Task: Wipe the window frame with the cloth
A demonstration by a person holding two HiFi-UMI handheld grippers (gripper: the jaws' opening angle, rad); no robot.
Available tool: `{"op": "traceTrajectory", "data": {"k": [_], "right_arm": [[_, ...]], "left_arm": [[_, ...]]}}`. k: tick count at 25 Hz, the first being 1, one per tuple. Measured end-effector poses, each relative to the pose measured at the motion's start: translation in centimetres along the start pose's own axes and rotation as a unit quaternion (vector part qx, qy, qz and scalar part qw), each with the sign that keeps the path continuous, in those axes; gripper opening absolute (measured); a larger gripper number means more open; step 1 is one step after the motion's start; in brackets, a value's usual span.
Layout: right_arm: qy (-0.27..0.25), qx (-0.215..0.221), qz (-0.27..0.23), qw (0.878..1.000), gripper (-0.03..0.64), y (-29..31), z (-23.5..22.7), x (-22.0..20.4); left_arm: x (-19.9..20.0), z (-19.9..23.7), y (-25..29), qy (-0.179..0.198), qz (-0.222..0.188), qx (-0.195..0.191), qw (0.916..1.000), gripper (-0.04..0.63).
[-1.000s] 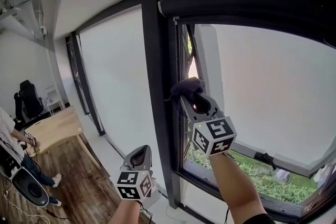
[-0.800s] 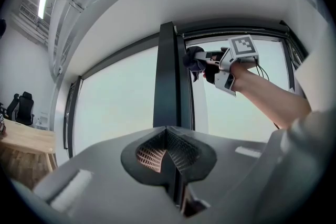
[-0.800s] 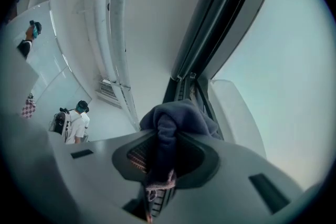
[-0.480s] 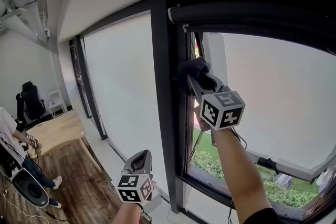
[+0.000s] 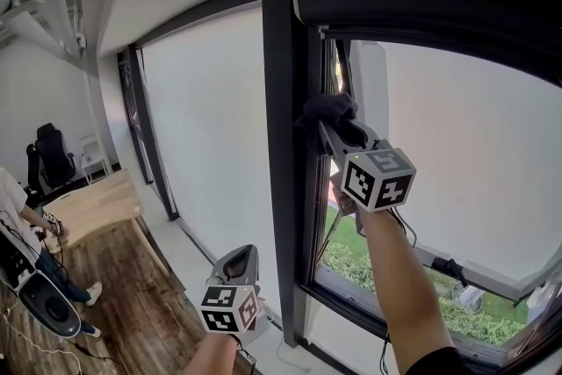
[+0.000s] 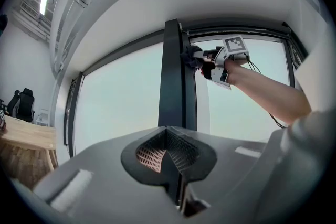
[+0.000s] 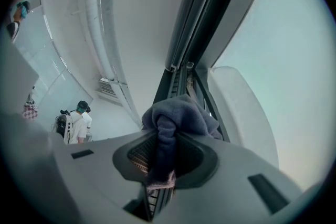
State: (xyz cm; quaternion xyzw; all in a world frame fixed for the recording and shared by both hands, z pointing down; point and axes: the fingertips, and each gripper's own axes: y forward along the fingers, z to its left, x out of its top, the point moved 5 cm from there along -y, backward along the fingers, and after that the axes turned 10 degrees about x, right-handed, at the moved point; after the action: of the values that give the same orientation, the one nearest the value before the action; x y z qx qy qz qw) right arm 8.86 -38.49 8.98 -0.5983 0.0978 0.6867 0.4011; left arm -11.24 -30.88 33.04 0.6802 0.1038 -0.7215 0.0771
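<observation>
A dark grey cloth (image 5: 327, 109) is bunched in my right gripper (image 5: 337, 129), which is shut on it and holds it against the black window frame (image 5: 285, 154) high up, near the top of the open sash. In the right gripper view the cloth (image 7: 177, 119) bulges out of the shut jaws right against the frame's inner channel (image 7: 181, 84). My left gripper (image 5: 235, 263) hangs low and left of the frame, shut with nothing in it. The left gripper view looks up at the frame (image 6: 174, 81) and the cloth (image 6: 191, 56) in the right gripper (image 6: 202, 58).
Wide glass panes (image 5: 206, 136) flank the frame. Below left are a wooden floor (image 5: 132, 294), a wooden desk (image 5: 88, 206), a black chair (image 5: 48, 158) and a seated person (image 5: 18, 219). Grass (image 5: 421, 299) shows outside. Two people (image 7: 73, 122) stand far off.
My right gripper has carried the cloth up the frame from mid height toward the top of the sash. The left gripper has stayed low.
</observation>
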Motion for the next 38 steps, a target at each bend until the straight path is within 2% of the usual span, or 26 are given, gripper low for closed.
{"op": "traceTrajectory", "data": {"k": [38], "right_arm": [[0.008,-0.001,0.053,0.999,0.077,-3.4,2.8,-9.0]], "left_arm": [[-4.7,-1.4,-0.5,-0.003,0.046,-0.011,0.9989,0.008]]}}
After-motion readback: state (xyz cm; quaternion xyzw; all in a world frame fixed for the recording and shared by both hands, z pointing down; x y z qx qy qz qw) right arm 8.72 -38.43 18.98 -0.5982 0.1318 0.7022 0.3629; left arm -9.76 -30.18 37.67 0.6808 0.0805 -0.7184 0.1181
